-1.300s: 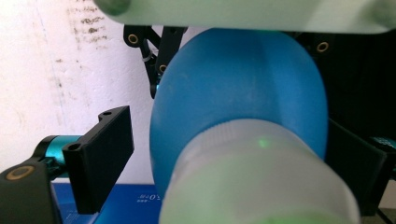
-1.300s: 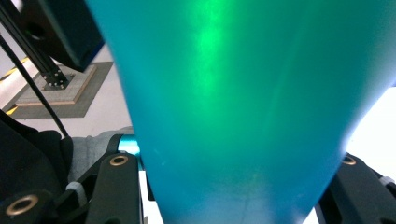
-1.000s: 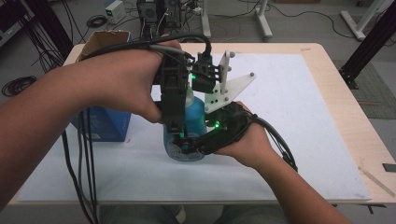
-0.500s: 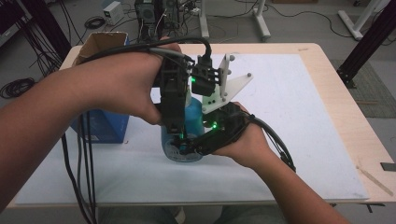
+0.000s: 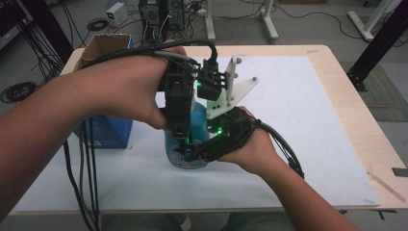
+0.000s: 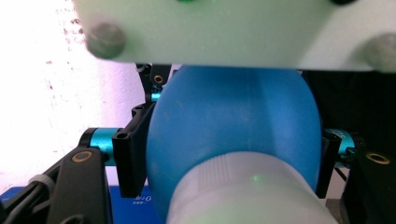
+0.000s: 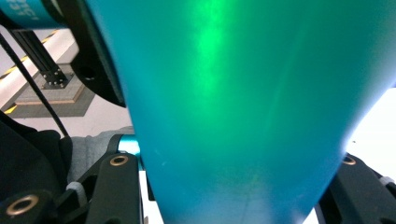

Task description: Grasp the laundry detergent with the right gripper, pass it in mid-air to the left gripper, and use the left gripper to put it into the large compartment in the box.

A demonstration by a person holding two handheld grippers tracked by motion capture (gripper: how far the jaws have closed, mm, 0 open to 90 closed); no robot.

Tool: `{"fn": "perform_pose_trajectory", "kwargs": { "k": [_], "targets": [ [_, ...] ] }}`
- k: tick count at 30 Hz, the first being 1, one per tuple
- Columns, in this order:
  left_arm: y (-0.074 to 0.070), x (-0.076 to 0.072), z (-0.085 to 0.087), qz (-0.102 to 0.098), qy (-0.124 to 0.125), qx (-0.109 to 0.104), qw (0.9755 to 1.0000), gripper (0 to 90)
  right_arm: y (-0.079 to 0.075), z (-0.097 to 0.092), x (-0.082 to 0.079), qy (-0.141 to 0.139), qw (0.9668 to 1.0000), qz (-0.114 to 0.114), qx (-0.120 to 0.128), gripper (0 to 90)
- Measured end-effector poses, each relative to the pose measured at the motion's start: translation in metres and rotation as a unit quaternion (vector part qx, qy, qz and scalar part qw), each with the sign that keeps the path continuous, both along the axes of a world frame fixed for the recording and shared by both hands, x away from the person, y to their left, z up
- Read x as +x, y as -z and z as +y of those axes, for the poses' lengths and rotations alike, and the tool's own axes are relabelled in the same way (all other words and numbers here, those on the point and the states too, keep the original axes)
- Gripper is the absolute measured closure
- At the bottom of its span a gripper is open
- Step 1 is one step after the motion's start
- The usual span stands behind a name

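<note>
A blue bottle (image 5: 198,119) stands upright on the white mat (image 5: 308,110). My left gripper (image 5: 183,143) comes down from above and is shut on the bottle's rounded body (image 6: 233,116), one black pad (image 6: 131,156) pressed on each side. Its white cap (image 6: 243,196) lies nearest that camera. My right gripper (image 5: 191,156) reaches in from the right, low down, and is shut on the bottle's lower body (image 7: 243,112). Its pale three-cornered plate (image 5: 235,91) sticks up behind the bottle.
A blue box (image 5: 109,131) stands just left of the bottle, with an open cardboard box (image 5: 103,45) behind it at the table's far left corner. Cables hang from my left hand over the front left edge. The wooden table edge (image 5: 358,120) runs along the right.
Both grippers keep their hold on the bottle. The hands and the bottle have shifted only very slightly to the left.
</note>
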State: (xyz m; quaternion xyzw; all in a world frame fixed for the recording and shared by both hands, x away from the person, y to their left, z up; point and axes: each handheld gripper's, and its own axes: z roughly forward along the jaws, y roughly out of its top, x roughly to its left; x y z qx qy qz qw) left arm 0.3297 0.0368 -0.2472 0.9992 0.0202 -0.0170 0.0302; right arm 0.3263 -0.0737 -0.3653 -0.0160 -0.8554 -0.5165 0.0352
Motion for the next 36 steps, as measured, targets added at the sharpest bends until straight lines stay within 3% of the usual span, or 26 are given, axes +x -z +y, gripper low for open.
{"fn": "perform_pose_trajectory", "kwargs": {
  "k": [14,20,25,29,36],
  "targets": [
    [-0.007,-0.003,0.0,-0.002,0.0,-0.012,0.9999,38.5,-0.003,-0.002,0.0,-0.006,0.9998,0.006,0.016,46.4],
    [-0.008,-0.002,-0.003,-0.003,0.0,0.0,1.0,38.8,-0.003,-0.003,0.0,-0.006,0.9997,0.005,0.023,46.1],
    [-0.012,-0.004,-0.004,-0.006,0.002,-0.004,1.0,38.9,-0.006,-0.005,-0.001,-0.004,0.9996,-0.001,0.027,44.3],
    [-0.015,-0.003,-0.003,-0.002,-0.004,-0.009,0.9999,38.9,-0.007,-0.012,0.0,-0.007,0.999,0.014,0.041,29.9],
    [-0.02,0.001,0.004,-0.009,-0.018,-0.003,0.9998,38.8,-0.008,-0.031,0.003,0.012,0.9998,0.008,0.013,15.2]
  ]
}}
